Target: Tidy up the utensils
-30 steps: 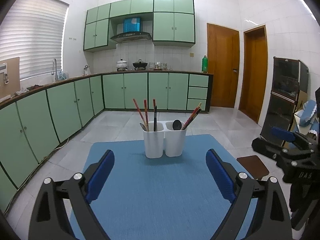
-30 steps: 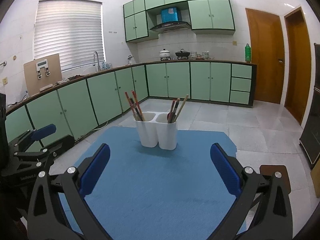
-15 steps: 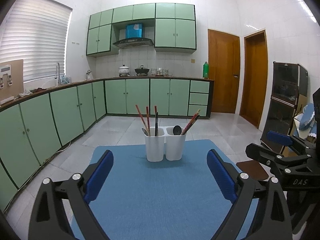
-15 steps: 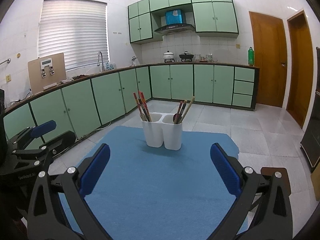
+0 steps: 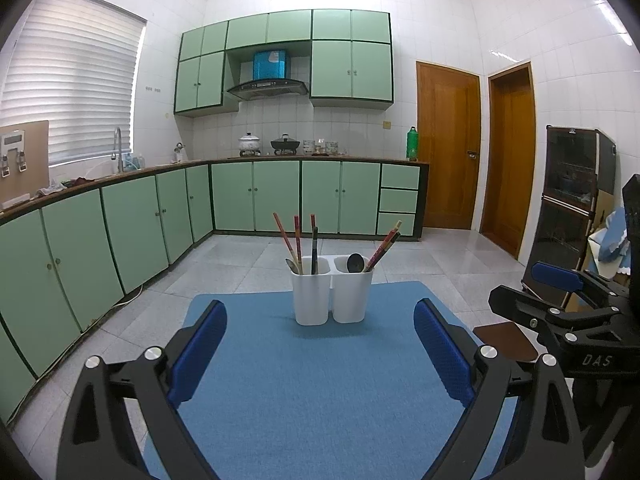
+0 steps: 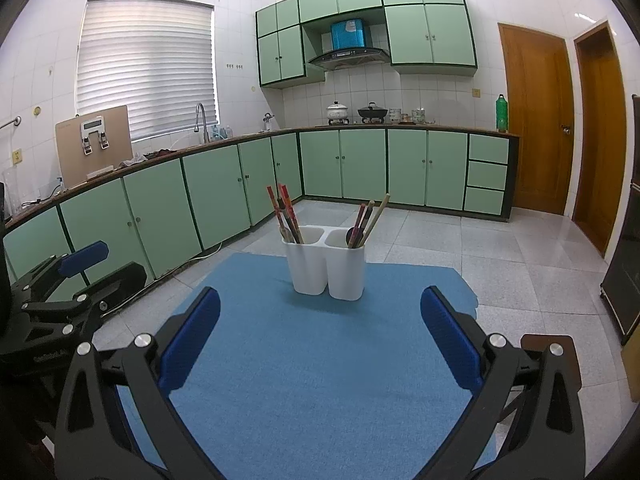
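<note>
Chopsticks (image 5: 285, 238) and spoons stand mixed in a white two-cup holder (image 5: 331, 295) mid-table on the blue mat (image 5: 320, 380). Both claws — left claw (image 5: 320, 354), right claw (image 6: 320, 344) — hang wide and empty. A careless pull could tip the light holder — or drag out neighbouring sticks.

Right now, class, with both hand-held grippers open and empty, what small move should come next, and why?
Probably ease the right hand-held gripper forward toward the white holder on the blue mat. Chopsticks and spoons stand mixed in both compartments, and neither it nor the left hand-held gripper is near them.
</note>
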Tool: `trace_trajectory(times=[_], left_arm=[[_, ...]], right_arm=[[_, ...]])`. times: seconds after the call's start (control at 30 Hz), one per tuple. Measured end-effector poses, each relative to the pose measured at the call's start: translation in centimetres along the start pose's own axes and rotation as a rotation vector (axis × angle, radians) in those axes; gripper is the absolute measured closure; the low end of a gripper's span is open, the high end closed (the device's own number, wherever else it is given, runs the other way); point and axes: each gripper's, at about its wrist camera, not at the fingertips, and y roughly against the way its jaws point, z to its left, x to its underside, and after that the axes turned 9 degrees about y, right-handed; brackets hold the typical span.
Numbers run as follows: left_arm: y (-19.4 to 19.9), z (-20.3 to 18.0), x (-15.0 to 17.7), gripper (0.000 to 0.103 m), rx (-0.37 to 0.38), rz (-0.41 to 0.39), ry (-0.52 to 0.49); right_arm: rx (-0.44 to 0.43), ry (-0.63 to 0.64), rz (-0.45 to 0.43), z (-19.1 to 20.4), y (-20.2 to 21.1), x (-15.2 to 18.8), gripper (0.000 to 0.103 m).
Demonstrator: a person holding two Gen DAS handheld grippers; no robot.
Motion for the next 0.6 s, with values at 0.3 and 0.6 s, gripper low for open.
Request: trace_trajectory(times=[0.3,0.6], left_arm=[[0.00,0.01,0.03,0.010,-0.001,0.000,0.000],[0.05,-0.04,0.12,0.010,-0.002,-0.001,0.000]], right_arm=[[0.003,0.001,0.001,-0.01,0.03,-0.06,0.006],[0.002,0.001,0.000,-0.02,0.03,-0.05,0.006]])
